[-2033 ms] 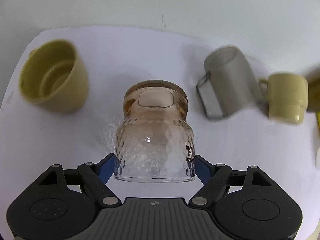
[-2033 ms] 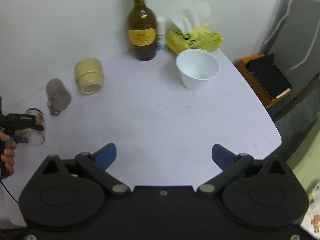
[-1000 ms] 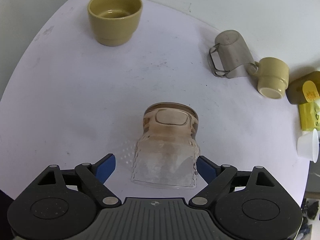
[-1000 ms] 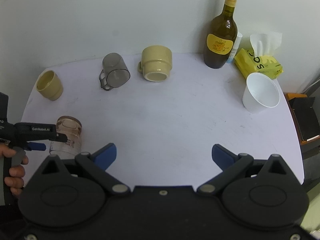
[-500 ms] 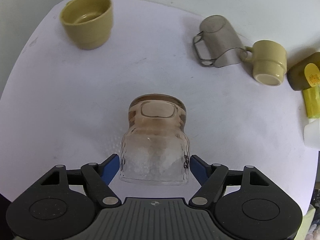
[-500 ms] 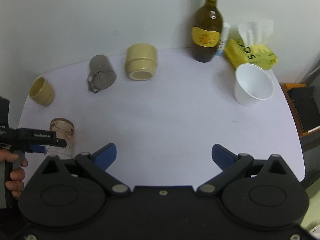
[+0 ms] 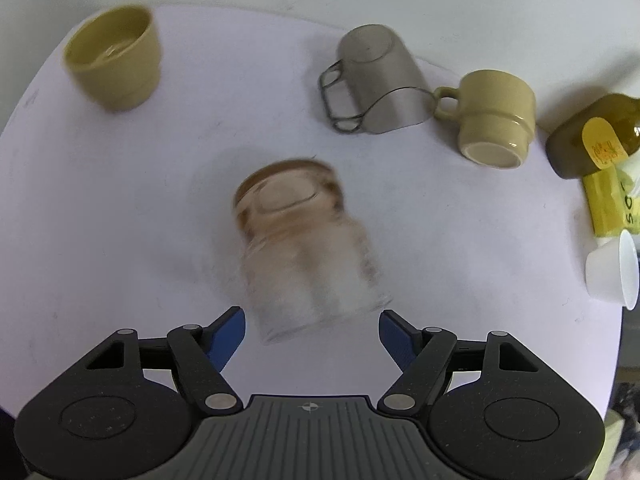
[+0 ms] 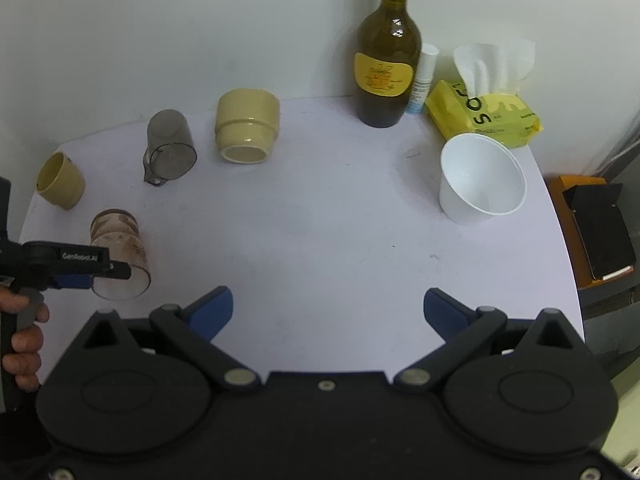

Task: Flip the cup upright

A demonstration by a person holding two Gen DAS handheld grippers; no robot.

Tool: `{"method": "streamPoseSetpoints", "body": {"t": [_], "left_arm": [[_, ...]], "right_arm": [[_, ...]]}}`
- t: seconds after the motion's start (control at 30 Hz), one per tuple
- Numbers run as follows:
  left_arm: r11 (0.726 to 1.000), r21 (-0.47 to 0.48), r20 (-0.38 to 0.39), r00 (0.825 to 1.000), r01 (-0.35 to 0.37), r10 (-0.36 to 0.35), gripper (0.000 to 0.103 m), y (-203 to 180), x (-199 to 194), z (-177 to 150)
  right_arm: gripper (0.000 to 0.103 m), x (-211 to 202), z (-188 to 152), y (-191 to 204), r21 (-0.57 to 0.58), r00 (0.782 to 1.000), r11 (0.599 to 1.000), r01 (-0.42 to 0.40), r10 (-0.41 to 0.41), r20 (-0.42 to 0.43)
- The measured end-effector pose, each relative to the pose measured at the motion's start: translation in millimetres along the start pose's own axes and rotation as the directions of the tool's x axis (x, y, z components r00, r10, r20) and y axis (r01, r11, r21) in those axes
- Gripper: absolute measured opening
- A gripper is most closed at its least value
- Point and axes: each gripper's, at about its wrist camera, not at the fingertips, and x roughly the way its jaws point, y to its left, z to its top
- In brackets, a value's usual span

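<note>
A clear dimpled glass cup with an amber base (image 7: 304, 240) lies tilted and motion-blurred on the white table (image 7: 120, 208), its base pointing away from me and its mouth toward my left gripper (image 7: 312, 330). The left gripper's blue pads stand apart on either side of the cup's mouth without touching it; it is open. In the right wrist view the cup (image 8: 120, 254) sits at the far left, partly behind the left gripper (image 8: 86, 270). My right gripper (image 8: 328, 308) is open and empty above the table's front.
An upright yellow cup (image 7: 114, 58), a grey mug (image 7: 376, 84) on its side and a yellow mug (image 7: 494, 118) on its side stand behind. A brown bottle (image 8: 384, 68), a tissue pack (image 8: 486, 114) and a white paper cup (image 8: 480, 180) are at the right.
The left gripper's pads have spread away from the glass cup and let it go. The cup has tipped and is blurred with motion. The right gripper's view has shifted slightly.
</note>
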Motion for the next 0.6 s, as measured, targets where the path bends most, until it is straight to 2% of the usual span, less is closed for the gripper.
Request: {"method": "streamPoseSetpoints", "body": {"t": [0.1,0.23,0.43,0.5,0.57,0.6], "left_arm": [[0.999,-0.033,0.015,1.000,-0.015,0.016,0.079,20,-13,-9],[0.993,-0.113,0.045,0.999,0.020,-0.015,0.081,60,-39,-20],[0.990,-0.124,0.149,0.985,-0.068,0.086,0.093,121,-101,-44],[0.987,-0.135,0.179,0.977,-0.089,0.113,0.099,146,-115,-55],[0.982,-0.166,0.174,0.977,-0.094,0.123,0.099,168,-121,-64],[0.977,-0.195,0.167,0.978,-0.089,0.122,0.099,181,-123,-68]], "right_arm": [[0.103,9,5,20,-0.049,1.000,0.999,-0.021,0.020,-0.022],[0.101,22,11,52,-0.107,0.998,0.993,-0.048,0.044,-0.041],[0.100,38,23,114,-0.247,0.994,0.965,-0.082,0.097,0.048],[0.100,50,30,142,-0.286,0.994,0.954,-0.095,0.106,0.023],[0.100,56,37,153,-0.283,0.993,0.952,-0.112,0.116,-0.005],[0.100,64,44,169,-0.271,0.988,0.950,-0.154,0.146,-0.049]]}}
